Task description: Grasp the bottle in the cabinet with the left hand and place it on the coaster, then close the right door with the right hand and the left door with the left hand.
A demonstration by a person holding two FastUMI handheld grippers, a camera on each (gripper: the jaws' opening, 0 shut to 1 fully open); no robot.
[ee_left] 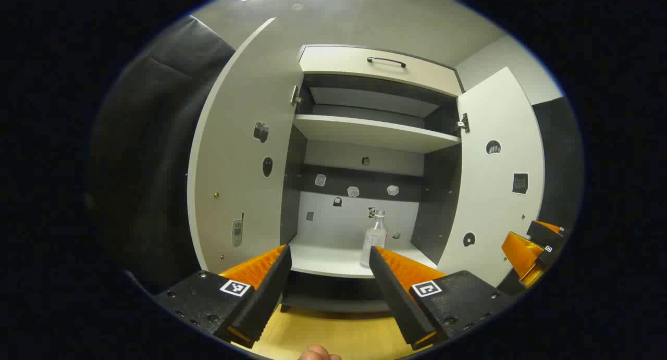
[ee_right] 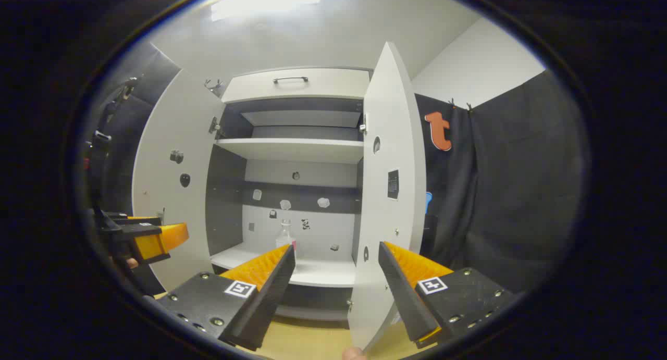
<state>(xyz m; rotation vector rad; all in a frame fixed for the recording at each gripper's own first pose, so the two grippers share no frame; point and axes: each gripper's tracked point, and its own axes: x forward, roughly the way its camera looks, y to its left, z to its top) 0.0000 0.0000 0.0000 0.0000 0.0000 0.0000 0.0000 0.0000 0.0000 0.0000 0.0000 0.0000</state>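
both white cabinet doors (ee_left: 239, 141) stand open; clear plastic bottle (ee_left: 374, 240) sits untouched on the lower shelf (ee_left: 323, 258). left hand-held gripper (ee_left: 328, 276) and right hand-held gripper (ee_right: 336, 276) both gape empty; everything remains.

Left gripper view faces the open cabinet (ee_left: 365, 136) head-on, near, fingers level with its bottom shelf. Right gripper view looks from farther right, right door (ee_right: 388, 193) edge-on just ahead. Both share the cabinet interior.
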